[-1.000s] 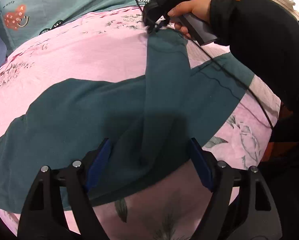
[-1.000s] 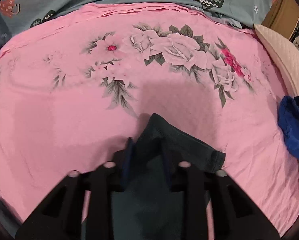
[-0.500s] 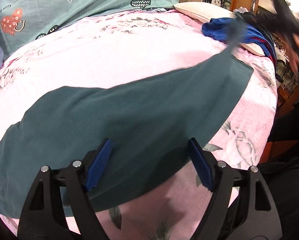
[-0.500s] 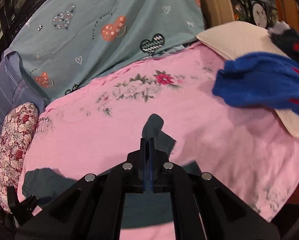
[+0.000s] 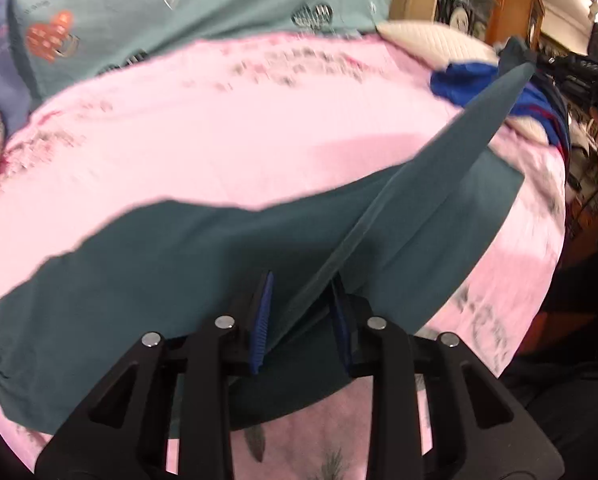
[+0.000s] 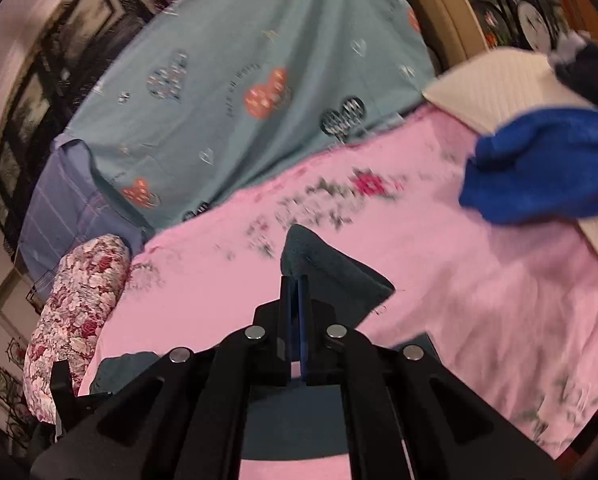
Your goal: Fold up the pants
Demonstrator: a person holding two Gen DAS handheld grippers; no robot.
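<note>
Dark teal fabric pants [image 5: 147, 280] lie spread on the bed's pink floral sheet [image 5: 219, 128]. Left gripper [image 5: 301, 316]: jaws have just been closing, now narrow, with a raised fold of the pants between the blue pads; can't confirm both pads press it. Right gripper [image 6: 297, 300]: clamped tight on a pant-leg end, lifted off the sheet, fabric taut between the two grippers. Blue garment [image 6: 539, 168] sits on a cream pillow [image 6: 495, 92] at the far right.

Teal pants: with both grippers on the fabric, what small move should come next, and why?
Probably carry the right gripper, shut on a corner of the teal pants, across toward the left gripper. The lifted leg stretches taut above the pink bedsheet, not yet laid over.
</note>
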